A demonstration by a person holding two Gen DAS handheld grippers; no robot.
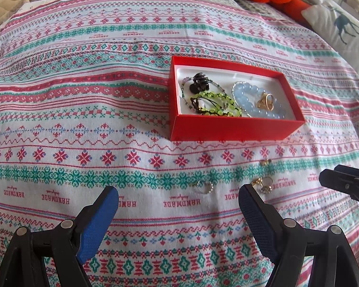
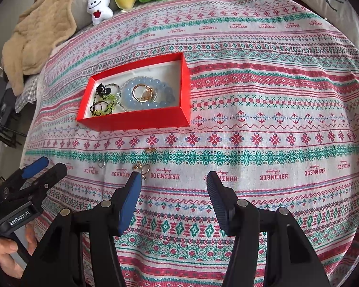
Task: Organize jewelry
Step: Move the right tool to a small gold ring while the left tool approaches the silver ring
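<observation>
Patterned cloth (image 1: 107, 110) bears red box (image 1: 227, 129) holding bracelets (image 1: 258, 100), hair claw (image 1: 199, 82)

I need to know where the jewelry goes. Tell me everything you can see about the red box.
The red box is an open, lidless rectangular tray, seemingly cardboard, red outside with a white lining. It sits flat on the patterned cloth. Inside lie a blue bead bracelet, gold rings, a green beaded bracelet and a black hair clip. Neither gripper touches it.
</observation>
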